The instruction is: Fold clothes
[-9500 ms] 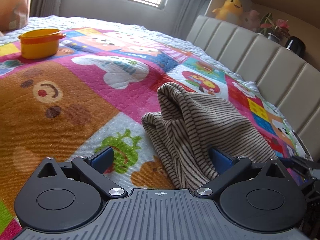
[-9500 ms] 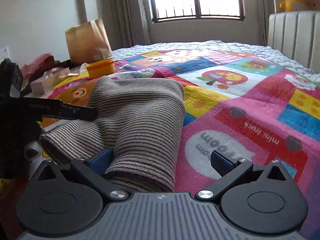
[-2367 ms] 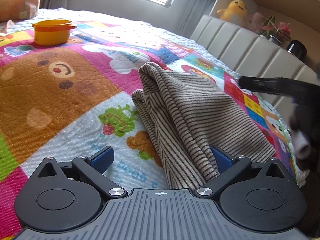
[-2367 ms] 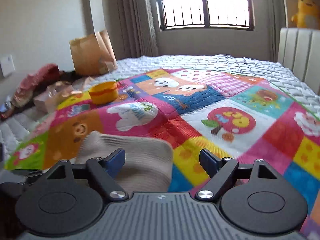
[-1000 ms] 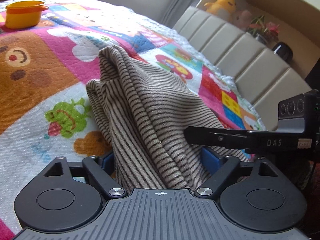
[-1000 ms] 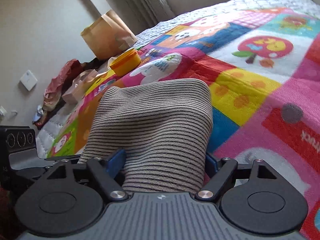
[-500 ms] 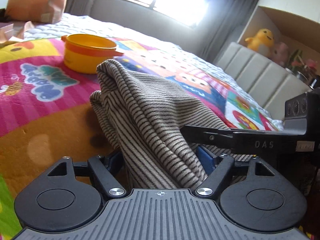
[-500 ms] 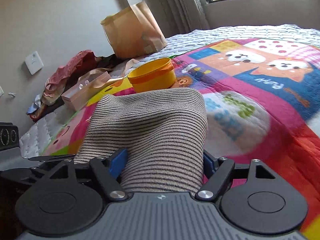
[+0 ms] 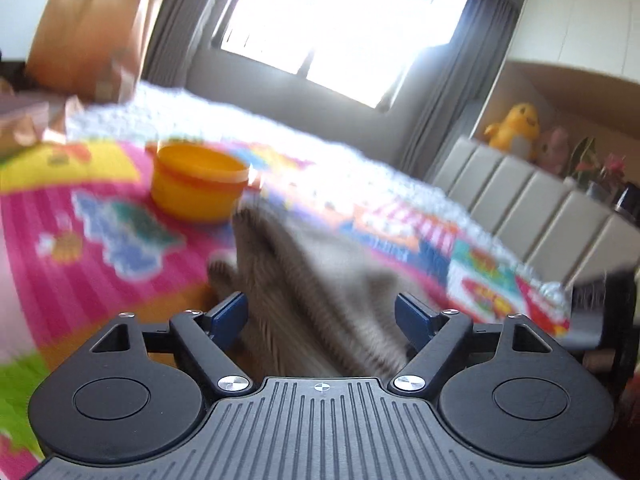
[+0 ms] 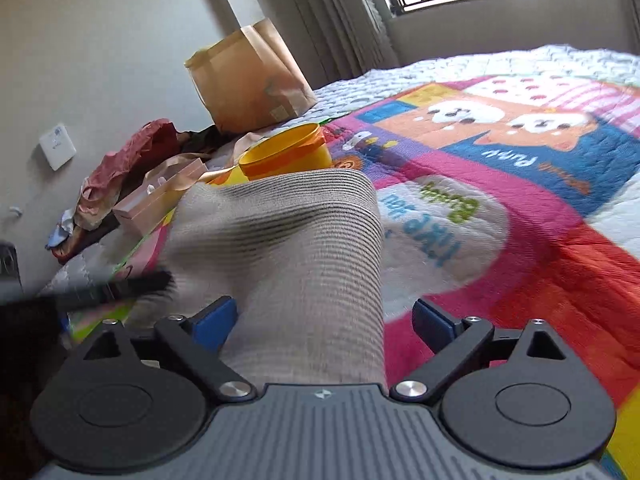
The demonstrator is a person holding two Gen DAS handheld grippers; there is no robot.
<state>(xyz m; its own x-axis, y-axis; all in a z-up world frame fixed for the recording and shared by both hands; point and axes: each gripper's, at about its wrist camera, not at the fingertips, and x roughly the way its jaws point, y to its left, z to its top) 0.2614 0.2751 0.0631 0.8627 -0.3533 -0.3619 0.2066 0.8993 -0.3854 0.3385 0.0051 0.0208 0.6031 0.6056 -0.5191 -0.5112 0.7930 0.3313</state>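
Your folded striped garment [image 10: 288, 248] now lies on the quilt [image 10: 520, 240] toward its edge by the yellow tub [image 10: 288, 152], carried there from mid-bed. Your left gripper [image 9: 320, 316] and right gripper [image 10: 324, 320] have just been opening and stand spread, cloth between but unpinched: it looks released.

The folded garment [image 10: 280, 256] is beige-grey with thin dark stripes, and it lies on a quilt [image 10: 520, 208] patterned in pink, red, blue, orange and white squares with cartoon animals and lettering. Just beyond the garment stands a yellow tub [image 10: 286, 154] with an orange band, and farther beyond it a plain brown paper bag [image 10: 248, 80]. Both grippers have black bodies and blue pads [image 10: 214, 320].
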